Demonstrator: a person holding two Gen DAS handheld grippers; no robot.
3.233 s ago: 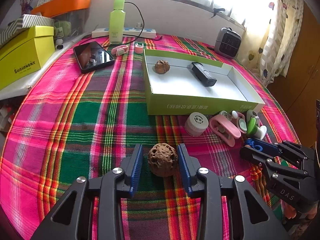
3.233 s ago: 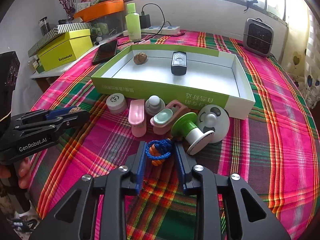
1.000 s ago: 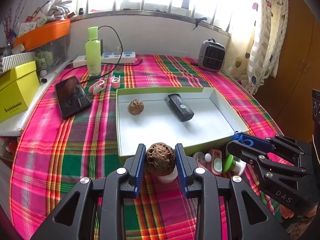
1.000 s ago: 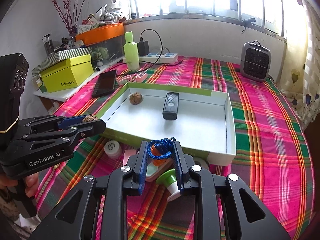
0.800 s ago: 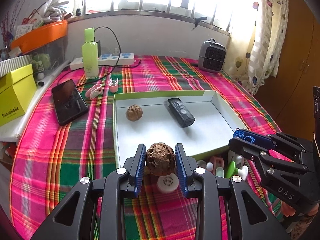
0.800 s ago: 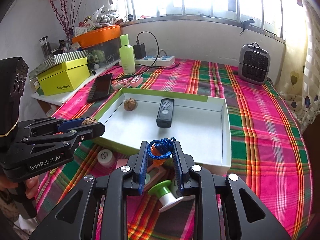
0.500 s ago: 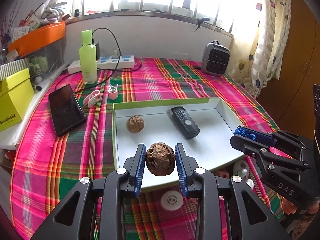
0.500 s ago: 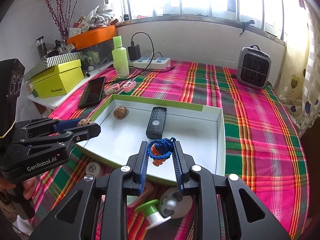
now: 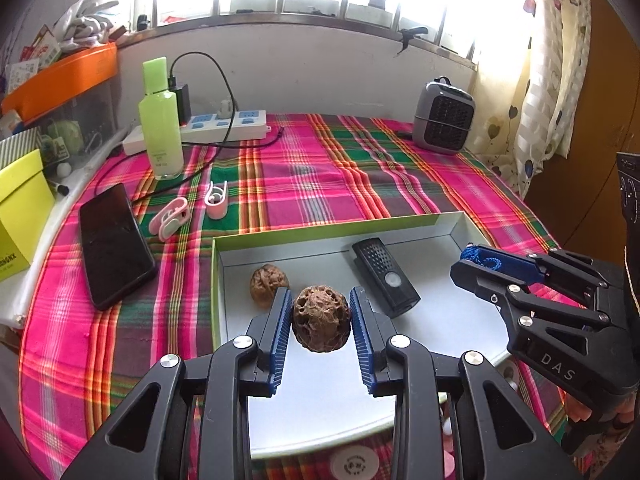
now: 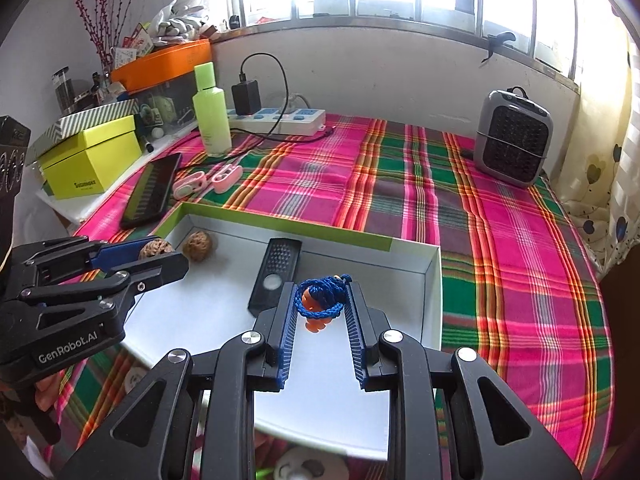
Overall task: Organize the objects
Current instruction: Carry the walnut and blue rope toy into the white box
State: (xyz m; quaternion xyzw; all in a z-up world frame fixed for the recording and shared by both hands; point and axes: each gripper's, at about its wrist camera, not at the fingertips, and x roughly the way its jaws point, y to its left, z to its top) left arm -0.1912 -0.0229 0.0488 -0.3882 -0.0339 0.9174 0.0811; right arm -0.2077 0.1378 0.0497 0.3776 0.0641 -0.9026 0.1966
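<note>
The tray's (image 9: 451,222) near edge is hidden behind the left gripper (image 9: 320,322) in the left view and behind the right gripper (image 10: 322,310) in the right view. Below that edge, small things on the cloth show only in slivers: a white round lid (image 9: 354,465) between the arms, and pale shapes (image 10: 298,469) cut off by the picture's bottom edge, too little to name. The orange charm (image 10: 316,322) is half wrapped in blue cord (image 10: 318,300), so its form is unclear. In the right view the held walnut (image 10: 156,249) is mostly covered by the left gripper's fingers (image 10: 132,252). The yellow box (image 9: 18,208) is cut by the left edge, its lettering partly lost. The windows are blown out white.
</note>
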